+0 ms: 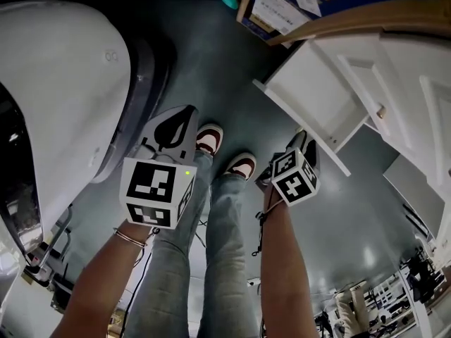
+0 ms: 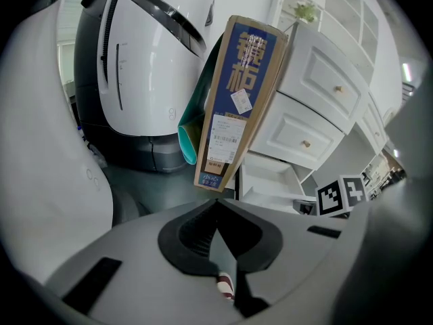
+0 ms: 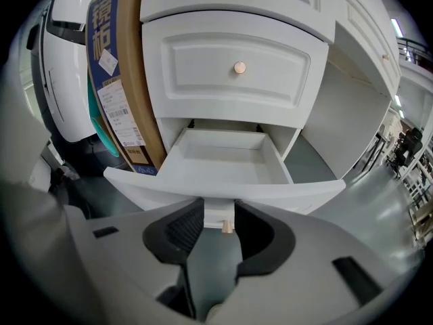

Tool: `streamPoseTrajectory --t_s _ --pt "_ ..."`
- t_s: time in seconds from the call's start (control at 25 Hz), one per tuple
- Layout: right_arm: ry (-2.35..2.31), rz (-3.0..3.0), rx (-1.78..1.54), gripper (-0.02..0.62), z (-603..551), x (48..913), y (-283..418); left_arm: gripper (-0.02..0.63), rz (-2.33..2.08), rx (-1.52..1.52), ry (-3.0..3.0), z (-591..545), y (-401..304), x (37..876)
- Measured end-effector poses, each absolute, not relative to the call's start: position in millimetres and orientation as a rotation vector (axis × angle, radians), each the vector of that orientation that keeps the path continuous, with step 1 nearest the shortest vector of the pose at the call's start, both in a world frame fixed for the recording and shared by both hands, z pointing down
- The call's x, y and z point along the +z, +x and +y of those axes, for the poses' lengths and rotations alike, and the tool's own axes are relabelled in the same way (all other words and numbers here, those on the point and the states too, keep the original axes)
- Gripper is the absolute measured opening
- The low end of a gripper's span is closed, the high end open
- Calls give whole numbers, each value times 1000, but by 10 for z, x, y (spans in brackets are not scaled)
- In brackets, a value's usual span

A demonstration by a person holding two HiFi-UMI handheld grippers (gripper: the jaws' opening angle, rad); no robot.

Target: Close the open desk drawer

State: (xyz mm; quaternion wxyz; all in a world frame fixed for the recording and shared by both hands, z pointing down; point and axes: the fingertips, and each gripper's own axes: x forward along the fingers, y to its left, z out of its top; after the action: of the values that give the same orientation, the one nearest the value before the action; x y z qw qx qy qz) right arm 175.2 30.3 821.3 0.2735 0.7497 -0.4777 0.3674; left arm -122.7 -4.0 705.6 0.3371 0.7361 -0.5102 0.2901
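- My left gripper (image 2: 216,205) has its black jaws closed tip to tip, with nothing held. Through the slit behind the tips I can see a red-and-white shoe (image 2: 225,286) below.
- My right gripper (image 3: 218,215) has its jaws apart. The small tan knob (image 3: 226,227) of the open white desk drawer (image 3: 203,185) sits between the tips, close to the right-hand pad; I can't tell whether they touch.
- That drawer is pulled out straight ahead of the right gripper, with its front panel just above the jaw tips.
- Directly above it is a closed white drawer (image 3: 239,87) with its own round knob.
- Ahead of the left gripper, and to the left of the right one, a tall brown cardboard box with a blue printed face (image 2: 237,100) leans against the desk.
- Farther off, beyond the left gripper, a big white rounded machine (image 2: 155,46) stands on the grey floor (image 2: 145,185).
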Motion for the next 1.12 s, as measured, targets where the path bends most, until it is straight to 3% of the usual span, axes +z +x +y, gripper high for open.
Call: streamPoseTrajectory --t_s 1.12 --pt "2038 -1299 892 149 -579 8162 2175 12 -1418 711 1834 -210 -1242 7014"
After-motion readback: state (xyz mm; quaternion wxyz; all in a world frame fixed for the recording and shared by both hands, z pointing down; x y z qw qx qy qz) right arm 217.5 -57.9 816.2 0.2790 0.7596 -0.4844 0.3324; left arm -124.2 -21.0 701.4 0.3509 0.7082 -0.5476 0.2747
